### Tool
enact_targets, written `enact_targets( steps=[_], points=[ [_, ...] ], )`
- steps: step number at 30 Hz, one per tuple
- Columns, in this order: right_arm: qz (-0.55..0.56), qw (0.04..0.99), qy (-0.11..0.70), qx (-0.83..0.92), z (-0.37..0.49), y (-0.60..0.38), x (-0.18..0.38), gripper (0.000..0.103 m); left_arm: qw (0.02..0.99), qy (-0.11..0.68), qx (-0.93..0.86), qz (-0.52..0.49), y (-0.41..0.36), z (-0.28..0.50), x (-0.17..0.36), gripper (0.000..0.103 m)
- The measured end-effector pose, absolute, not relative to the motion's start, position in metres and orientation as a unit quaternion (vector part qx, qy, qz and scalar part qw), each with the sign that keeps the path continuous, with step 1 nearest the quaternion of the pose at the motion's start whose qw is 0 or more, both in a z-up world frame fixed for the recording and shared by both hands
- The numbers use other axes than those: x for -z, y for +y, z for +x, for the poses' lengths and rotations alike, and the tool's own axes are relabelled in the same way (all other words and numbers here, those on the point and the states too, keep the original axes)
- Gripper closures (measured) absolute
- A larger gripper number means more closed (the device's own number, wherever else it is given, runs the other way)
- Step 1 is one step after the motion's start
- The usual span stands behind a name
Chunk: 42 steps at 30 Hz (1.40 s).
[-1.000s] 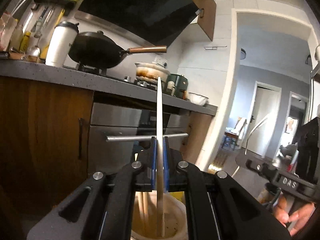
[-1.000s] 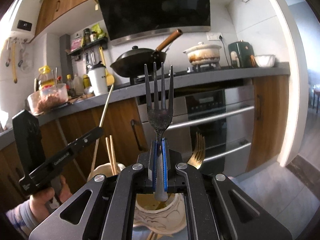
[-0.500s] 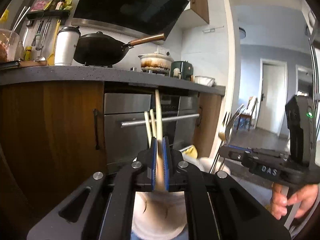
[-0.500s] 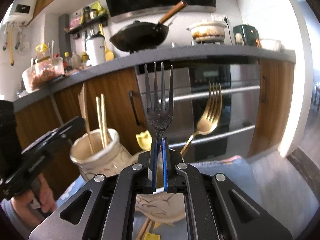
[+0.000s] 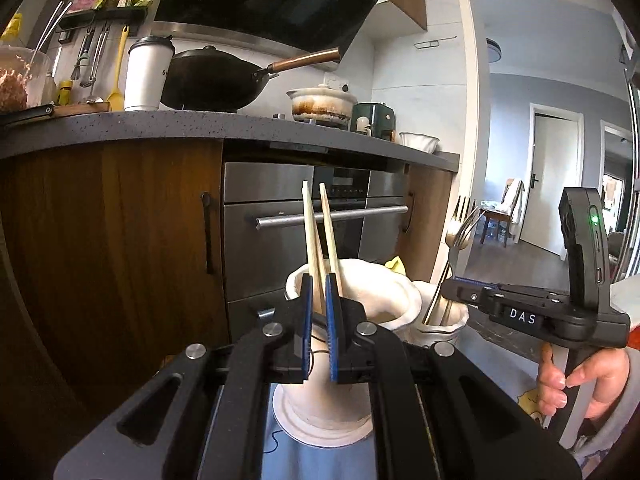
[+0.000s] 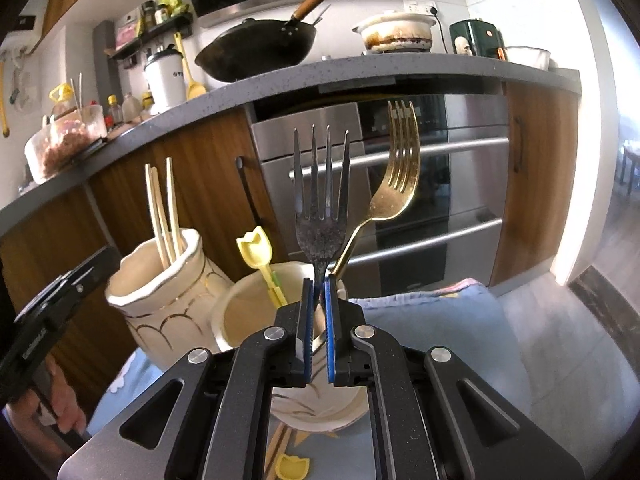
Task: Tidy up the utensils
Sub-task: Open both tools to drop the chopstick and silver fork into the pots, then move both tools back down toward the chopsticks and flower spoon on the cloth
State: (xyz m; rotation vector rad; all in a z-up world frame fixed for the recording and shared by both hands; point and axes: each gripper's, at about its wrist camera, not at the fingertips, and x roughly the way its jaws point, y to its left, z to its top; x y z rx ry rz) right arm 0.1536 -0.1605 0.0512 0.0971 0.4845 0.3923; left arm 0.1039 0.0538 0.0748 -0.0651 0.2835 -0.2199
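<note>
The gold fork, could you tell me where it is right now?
In the right wrist view the gold fork stands tines-up in the shorter cream jar, leaning right of the dark fork.

You get bright daylight from the doorway (image 5: 548, 176) on the right, and it glares off the oven (image 6: 432, 184) steel. The cabinets (image 5: 108, 240) at left sit in shadow. Fisheye bends the counter (image 6: 280, 80); corners go black. Focus is sharp.

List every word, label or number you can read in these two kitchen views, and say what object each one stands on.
"DAS": white letters on the side of the right gripper.
White tumbler: dark print, too blurred to read.
Left gripper's body: raised lettering, too blurred to read.
Shelf packets: print too small to read.
</note>
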Motion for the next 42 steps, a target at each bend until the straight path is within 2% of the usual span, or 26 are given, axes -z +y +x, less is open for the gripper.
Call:
enact_targets(
  steps=[3,5,9,11,12,13,14,17,18,19,22,24,32,42],
  points=[
    [0.046,0.953,0.229,-0.192,0.149,-0.164,-0.054,0.088,0.984,0.138,0.106,-0.032,0.055,0.101,-0.078,0.096],
    [0.05,0.954,0.223,-0.193,0.145,-0.167,-0.056,0.075,0.984,0.137,0.107,-0.033,0.056,0.099,-0.079,0.096],
    [0.054,0.956,0.213,-0.192,0.133,-0.175,-0.058,0.069,0.984,0.137,0.107,-0.035,0.058,0.093,-0.081,0.094],
    [0.052,0.958,0.209,-0.19,0.126,-0.179,-0.059,0.064,0.984,0.139,0.104,-0.032,0.058,0.09,-0.081,0.084],
    [0.05,0.958,0.208,-0.19,0.122,-0.181,-0.059,0.062,0.984,0.139,0.102,-0.032,0.058,0.089,-0.082,0.073],
    [0.049,0.958,0.208,-0.189,0.119,-0.183,-0.059,0.054,0.984,0.139,0.102,-0.035,0.059,0.087,-0.082,0.064],
    [0.05,0.958,0.208,-0.189,0.115,-0.187,-0.059,0.045,0.984,0.139,0.105,-0.039,0.06,0.085,-0.082,0.061],
    [0.053,0.958,0.208,-0.191,0.105,-0.197,-0.06,0.027,0.984,0.144,0.102,-0.037,0.058,0.078,-0.083,0.043],
    [0.054,0.958,0.208,-0.189,0.102,-0.2,-0.061,0.014,0.984,0.144,0.1,-0.035,0.057,0.076,-0.084,0.032],
    [0.056,0.958,0.207,-0.19,0.101,-0.202,-0.062,0.008,0.984,0.143,0.097,-0.034,0.056,0.073,-0.084,0.023],
    [0.057,0.96,0.204,-0.181,0.093,-0.211,-0.066,0.006,0.984,0.144,0.099,-0.034,0.052,0.065,-0.088,0.009],
    [0.056,0.962,0.204,-0.171,0.088,-0.217,-0.069,0.005,0.984,0.146,0.099,-0.027,0.049,0.059,-0.09,0.006],
    [0.05,0.963,0.223,-0.146,0.074,-0.233,-0.062,0.005,0.979,0.176,0.106,-0.008,0.035,0.042,-0.087,0.006],
    [0.025,0.953,0.27,-0.134,0.067,-0.238,-0.032,0.005,0.96,0.253,0.119,-0.009,0.013,0.038,-0.049,0.006]
  ],
)
